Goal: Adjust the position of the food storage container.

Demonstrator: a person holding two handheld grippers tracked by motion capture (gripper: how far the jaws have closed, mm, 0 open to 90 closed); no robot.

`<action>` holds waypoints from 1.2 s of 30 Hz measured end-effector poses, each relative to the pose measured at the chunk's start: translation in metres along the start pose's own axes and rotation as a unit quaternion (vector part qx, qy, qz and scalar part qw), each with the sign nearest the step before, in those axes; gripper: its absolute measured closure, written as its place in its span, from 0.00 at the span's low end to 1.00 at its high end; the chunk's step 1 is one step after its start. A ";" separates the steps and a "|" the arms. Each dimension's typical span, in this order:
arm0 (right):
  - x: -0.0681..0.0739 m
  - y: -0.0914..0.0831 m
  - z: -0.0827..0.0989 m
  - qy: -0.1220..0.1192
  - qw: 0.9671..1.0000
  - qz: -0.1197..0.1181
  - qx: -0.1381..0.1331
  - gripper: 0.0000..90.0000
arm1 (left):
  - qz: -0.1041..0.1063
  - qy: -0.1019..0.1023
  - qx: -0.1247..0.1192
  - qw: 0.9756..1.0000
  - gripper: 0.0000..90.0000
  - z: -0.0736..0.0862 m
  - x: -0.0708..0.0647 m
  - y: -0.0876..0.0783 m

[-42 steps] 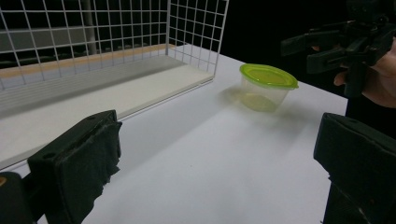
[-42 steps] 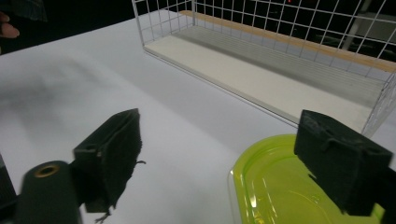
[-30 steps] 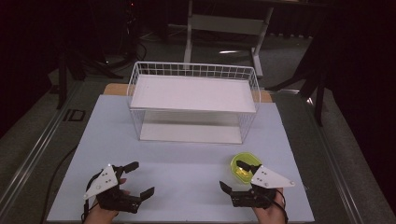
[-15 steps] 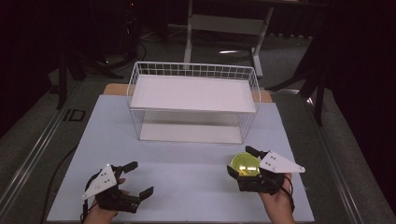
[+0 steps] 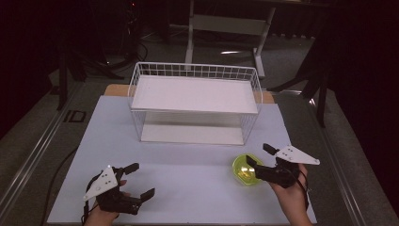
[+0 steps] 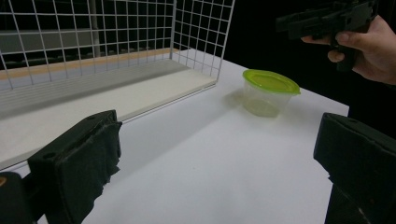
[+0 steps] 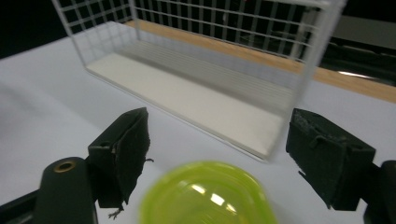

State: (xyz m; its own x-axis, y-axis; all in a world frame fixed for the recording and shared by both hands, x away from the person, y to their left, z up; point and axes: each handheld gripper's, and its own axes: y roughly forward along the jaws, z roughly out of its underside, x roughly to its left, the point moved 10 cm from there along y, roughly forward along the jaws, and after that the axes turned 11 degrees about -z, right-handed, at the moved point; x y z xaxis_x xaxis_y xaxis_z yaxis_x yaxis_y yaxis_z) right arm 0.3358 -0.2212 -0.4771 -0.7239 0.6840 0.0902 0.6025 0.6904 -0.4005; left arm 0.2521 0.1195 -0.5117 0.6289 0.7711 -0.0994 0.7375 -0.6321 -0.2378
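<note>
A tub (image 5: 245, 169) with a green lid sat on the white counter (image 5: 188, 165), near its right front, just in front of the wire basket (image 5: 195, 101). The right tool (image 5: 256, 155) hung beside and above the tub with its jaws spread wide, gripping nothing; in the right gripper view the lid (image 7: 208, 193) lay low between the jaws. The left tool (image 5: 141, 181) rested at the left front, jaws wide apart and empty, well apart from the tub.

Wire basket (image 5: 195, 101) blocks far side; near tabletop (image 5: 188, 181) open.
</note>
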 end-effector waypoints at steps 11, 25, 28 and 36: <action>-0.047 -0.022 0.046 0.040 0.996 0.068 0.041 0.50 | 0.000 -0.001 0.003 1.000 0.02 0.001 0.000 0.002; -0.057 -0.016 0.100 0.078 0.987 0.067 0.119 1.00 | 0.001 0.002 0.005 1.000 0.02 0.002 -0.001 0.003; -0.052 -0.011 0.106 0.086 0.986 0.057 0.129 1.00 | 0.000 0.003 0.004 1.000 0.02 0.002 -0.001 0.003; -0.037 0.003 0.114 0.091 0.985 0.025 0.147 1.00 | 0.000 0.004 0.005 1.000 0.02 0.001 -0.001 0.003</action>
State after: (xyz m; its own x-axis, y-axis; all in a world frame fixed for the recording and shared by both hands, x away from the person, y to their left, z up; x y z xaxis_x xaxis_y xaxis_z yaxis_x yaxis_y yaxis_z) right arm 0.3262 -0.2716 -0.5851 -0.6075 0.7650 0.2139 0.4941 0.5747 -0.6523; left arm 0.2532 0.1169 -0.5135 0.6301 0.7710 -0.0924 0.7355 -0.6308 -0.2473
